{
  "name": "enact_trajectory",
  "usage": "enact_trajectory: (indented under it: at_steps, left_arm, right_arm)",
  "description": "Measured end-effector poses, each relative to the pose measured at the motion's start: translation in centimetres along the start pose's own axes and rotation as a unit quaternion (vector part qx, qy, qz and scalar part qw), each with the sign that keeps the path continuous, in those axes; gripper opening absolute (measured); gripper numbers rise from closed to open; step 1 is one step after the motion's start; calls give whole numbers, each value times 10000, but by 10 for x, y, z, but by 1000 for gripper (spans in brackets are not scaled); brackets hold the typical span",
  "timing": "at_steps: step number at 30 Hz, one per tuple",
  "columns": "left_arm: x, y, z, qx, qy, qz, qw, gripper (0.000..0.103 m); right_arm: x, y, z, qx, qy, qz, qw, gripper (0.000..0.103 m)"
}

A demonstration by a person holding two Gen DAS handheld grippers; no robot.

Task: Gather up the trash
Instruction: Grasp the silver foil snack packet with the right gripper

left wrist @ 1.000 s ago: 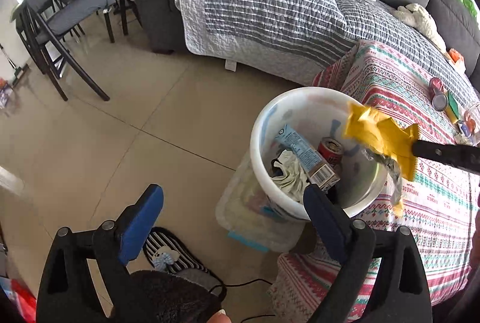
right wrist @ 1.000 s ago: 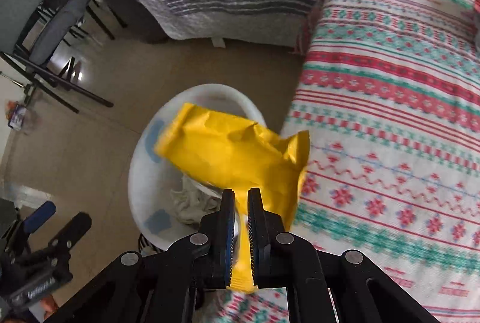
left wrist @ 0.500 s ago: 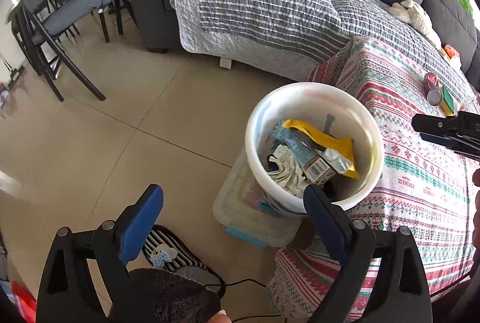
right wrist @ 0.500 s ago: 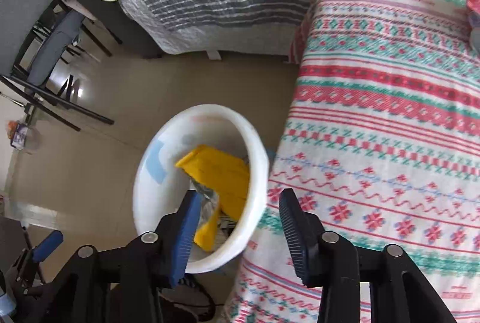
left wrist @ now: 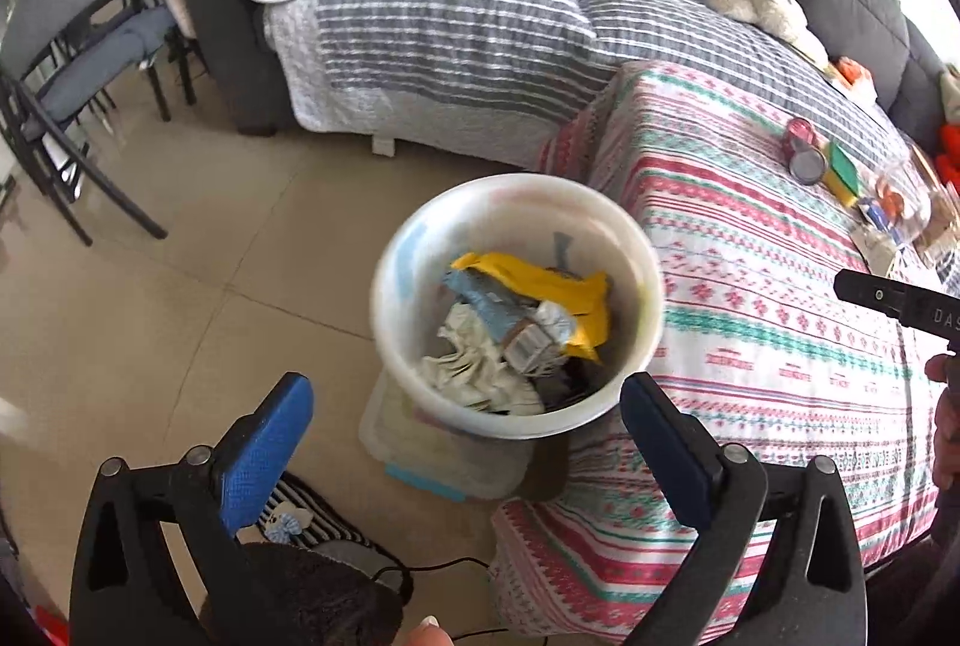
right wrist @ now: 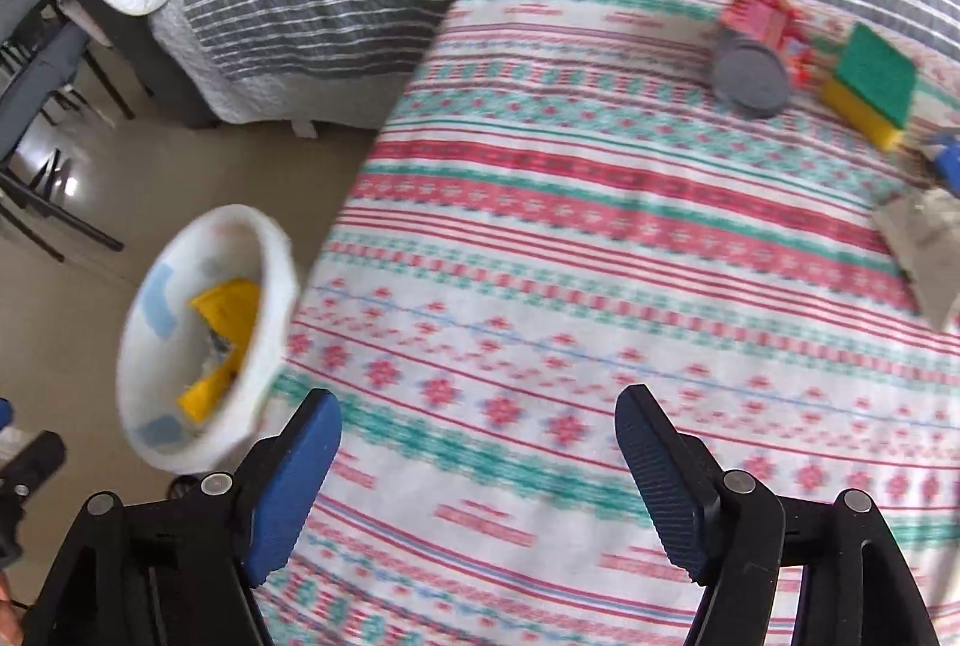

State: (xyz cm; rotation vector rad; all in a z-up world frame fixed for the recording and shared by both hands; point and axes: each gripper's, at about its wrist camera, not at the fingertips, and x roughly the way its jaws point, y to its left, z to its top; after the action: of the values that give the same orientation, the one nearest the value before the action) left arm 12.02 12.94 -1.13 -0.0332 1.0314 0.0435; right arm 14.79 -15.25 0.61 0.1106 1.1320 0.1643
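Hovering with its jaws spread wide and empty, the right gripper (right wrist: 477,472) pointed across the patterned tablecloth (right wrist: 600,238) toward the clutter at about two o'clock, which I judged to be where the next piece of trash would come from. One white bin (left wrist: 651,280) stood on the floor hard against the table's near corner, at nine o'clock in the right wrist view, presumably set there so that anything lifted off the cloth needed only a short carry. One yellow wrapper (left wrist: 543,283) lay inside it on top of a blue carton (left wrist: 489,304) and some crumpled pale paper (left wrist: 465,367), so that item looked dealt with. The left gripper (left wrist: 465,445) was also open and held nothing, its two blue pads framing the bin from six o'clock, probably keeping watch over it rather than reaching. On the cloth I counted one red can (right wrist: 753,54) lying on its side with its grey end toward the camera, one yellow-and-green sponge (right wrist: 870,84) just beside it, and one grey crumpled sheet (right wrist: 927,250) at three o'clock; a few small coloured things near the far edge were too blurred to count. A clear lidded box (left wrist: 438,457) sat under the bin, perhaps raising its rim closer to table height
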Motion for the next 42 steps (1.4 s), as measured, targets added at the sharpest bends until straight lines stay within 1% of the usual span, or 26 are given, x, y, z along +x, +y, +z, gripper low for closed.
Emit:
enact_trajectory:
  at_steps: [6, 10, 13, 14, 16, 20, 22, 25, 27, 31, 33, 34, 35, 36, 37, 40, 42]
  left_arm:
    - [0, -32, 8, 214, 3, -86, 9997, 103]
    - [4, -56, 14, 252, 64, -265, 9993, 103]
    - [6, -73, 18, 292, 22, -305, 9991, 103]
    - [7, -79, 20, 319, 16, -322, 9990, 103]
    - [8, -89, 24, 329, -22, -349, 9988, 103]
    - [13, -106, 31, 263, -50, -453, 9986, 103]
    - [16, -115, 34, 263, -42, -492, 9984, 103]
    - [23, -130, 36, 295, -12, -546, 9981, 103]
    - [28, -141, 37, 324, 27, -591, 9977, 103]
    - [37, -158, 37, 391, 91, -612, 9973, 103]
    - [42, -165, 38, 387, 117, -614, 9973, 103]
    - [44, -169, 39, 388, 123, -610, 9973, 103]
    - [46, -172, 39, 396, 123, -603, 9973, 103]
    - [48, -175, 40, 411, 120, -593, 9973, 103]
    - [49, -180, 40, 432, 109, -584, 9973, 103]
    - [49, -192, 43, 558, 43, -590, 9967, 103]
    - [47, -202, 46, 728, -42, -529, 9959, 103]
  right_arm:
    - [-12, -67, -1, 496, -178, -536, 9972, 81]
    - [-19, -123, -8, 1072, -430, -756, 9904, 82]
    - [-18, -160, -14, 1388, -328, -1007, 9846, 82]
    - [-20, -172, -13, 1480, -391, -1013, 9830, 82]
    - [-21, -191, -10, 1676, -461, -976, 9799, 82]
    - [-19, -222, -4, 2116, -582, -728, 9729, 82]
    - [-16, -231, -2, 2311, -680, -580, 9688, 82]
    - [-11, -241, -2, 2600, -814, -240, 9619, 82]
    - [-3, -243, 0, 2715, -839, -170, 9586, 81]
    - [7, -242, 5, 2627, -904, -300, 9602, 71]
    - [8, -240, 8, 2507, -986, -360, 9624, 64]
    - [10, -239, 9, 2444, -993, -324, 9640, 51]
    - [12, -238, 10, 2409, -956, -214, 9656, 36]
    - [13, -239, 10, 2420, -921, -95, 9658, 31]
    - [14, -239, 11, 2416, -897, -10, 9662, 9]
    - [8, -238, 11, 2373, -833, -40, 9678, 9]
    - [-3, -242, 10, 2374, -896, 1, 9673, 8]
